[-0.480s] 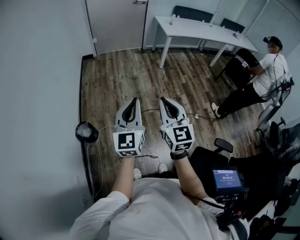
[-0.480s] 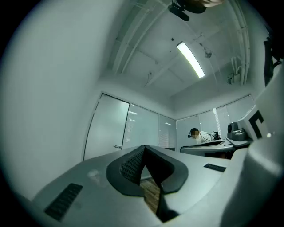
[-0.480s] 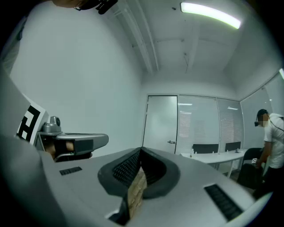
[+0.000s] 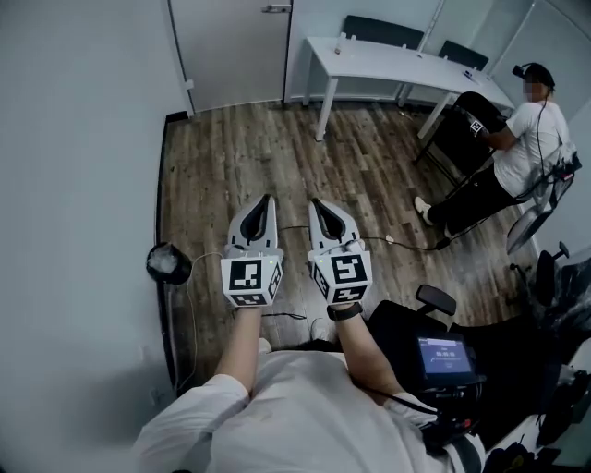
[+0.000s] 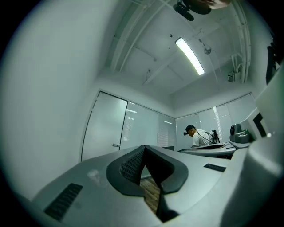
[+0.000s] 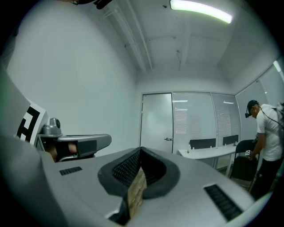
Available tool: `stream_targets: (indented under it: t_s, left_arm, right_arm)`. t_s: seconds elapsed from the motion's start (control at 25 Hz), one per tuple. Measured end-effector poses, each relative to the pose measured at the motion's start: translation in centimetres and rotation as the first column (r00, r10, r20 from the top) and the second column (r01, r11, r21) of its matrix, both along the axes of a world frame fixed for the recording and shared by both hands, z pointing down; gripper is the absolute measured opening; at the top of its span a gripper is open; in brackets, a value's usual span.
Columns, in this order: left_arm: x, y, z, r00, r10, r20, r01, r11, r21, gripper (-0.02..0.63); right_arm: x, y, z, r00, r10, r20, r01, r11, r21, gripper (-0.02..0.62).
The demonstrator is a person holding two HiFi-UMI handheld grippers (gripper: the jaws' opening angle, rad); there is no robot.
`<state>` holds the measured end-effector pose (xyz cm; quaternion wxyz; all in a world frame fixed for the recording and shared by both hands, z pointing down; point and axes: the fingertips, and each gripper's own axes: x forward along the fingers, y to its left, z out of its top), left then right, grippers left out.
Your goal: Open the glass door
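Room: plank floor (image 4: 259, 157) fills the centre of the head view, with a plain wall (image 4: 74, 139) down the left side.

Glass door (image 4: 231, 46) stands at the top of the frame, left of centre. It looks shut, with its long axis upright. Its lever handle (image 4: 275, 7) sits at the door's right edge, right against the frame's top border.

A seated person (image 4: 522, 139) is at upper right, well apart from the door.

Left gripper (image 4: 266, 198) and right gripper (image 4: 315, 201) are held side by side at frame centre, both aimed up-frame at the door. The jaws of each are pressed together with nothing between them.

Key relation: the door lies straight ahead of both pairs of jaws, well apart across the floor. The handle lines up most nearly above the left gripper's tip. Judgement: neither gripper is within reach yet, so an approach comes first.
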<state>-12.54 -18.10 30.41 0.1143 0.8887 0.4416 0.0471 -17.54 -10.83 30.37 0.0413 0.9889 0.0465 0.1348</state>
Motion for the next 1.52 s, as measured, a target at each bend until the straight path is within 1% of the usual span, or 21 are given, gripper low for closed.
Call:
stream_targets:
  t_s: [0.12, 0.24, 0.36, 0.48, 0.6, 0.84, 1.0, 1.16, 1.24, 1.32, 1.44, 1.52]
  left_arm:
    - [0.0, 4.2, -0.8, 1.000, -0.018, -0.002, 0.018, 1.000, 0.005, 0.003]
    - [-0.5, 7.7, -1.0, 0.999, -0.035, -0.010, 0.035, 0.999, 0.016, 0.003]
    - [-1.3, 10.5, -1.1, 0.998, -0.061, -0.009, 0.061, 0.998, 0.010, 0.003]
    - [-2.0, 12.2, -1.5, 0.995, -0.097, -0.024, 0.097, 0.995, -0.006, 0.003]
    - [-1.8, 13.3, -1.3, 0.991, -0.128, -0.031, 0.129, 0.992, 0.013, 0.003]
    - [0.8, 15.2, 1.1, 0.992, -0.127, 0.006, 0.126, 0.990, 0.061, 0.003]
    - [4.3, 17.1, 3.4, 0.993, -0.110, 0.035, 0.108, 0.992, 0.059, 0.003]
    - [8.9, 20.7, 5.1, 0.995, -0.079, 0.059, 0.076, 0.996, 0.043, 0.003]
    - [11.8, 22.0, 5.2, 0.997, -0.061, 0.054, 0.059, 0.998, 0.036, 0.003]
    - [15.6, 22.6, 5.4, 0.998, -0.048, 0.047, 0.047, 0.999, 0.028, 0.003]
    - [21.3, 22.3, 6.7, 0.997, -0.053, 0.065, 0.052, 0.999, 0.008, 0.003]
    - [24.0, 21.7, 7.2, 0.996, -0.061, 0.065, 0.060, 0.998, 0.011, 0.003]
  right_arm:
    - [0.2, 4.3, -1.0, 0.999, -0.024, -0.035, 0.025, 0.999, 0.028, 0.003]
    - [-0.3, 7.5, -1.6, 0.994, -0.082, -0.071, 0.085, 0.995, 0.049, 0.003]
    - [-1.3, 10.9, -1.6, 0.992, -0.105, -0.076, 0.110, 0.992, 0.068, 0.002]
    - [-1.7, 14.0, -1.3, 0.992, -0.099, -0.076, 0.106, 0.989, 0.098, 0.002]
    - [-1.2, 15.9, -1.0, 0.991, -0.107, -0.081, 0.118, 0.983, 0.139, 0.002]
    - [1.5, 17.3, 1.1, 0.990, -0.126, -0.068, 0.137, 0.974, 0.178, 0.002]
    - [4.4, 18.3, 3.1, 0.992, -0.122, -0.041, 0.127, 0.978, 0.164, 0.002]
    - [9.1, 20.9, 4.3, 0.994, -0.107, -0.019, 0.109, 0.983, 0.147, 0.002]
    - [12.3, 22.0, 4.7, 0.995, -0.096, -0.018, 0.098, 0.984, 0.151, 0.002]
    - [16.3, 22.4, 5.1, 0.996, -0.086, -0.025, 0.088, 0.985, 0.151, 0.002]
    - [22.0, 21.5, 6.1, 0.995, -0.094, -0.021, 0.096, 0.985, 0.146, 0.003]
    - [24.6, 20.6, 6.3, 0.994, -0.106, -0.021, 0.108, 0.984, 0.143, 0.002]
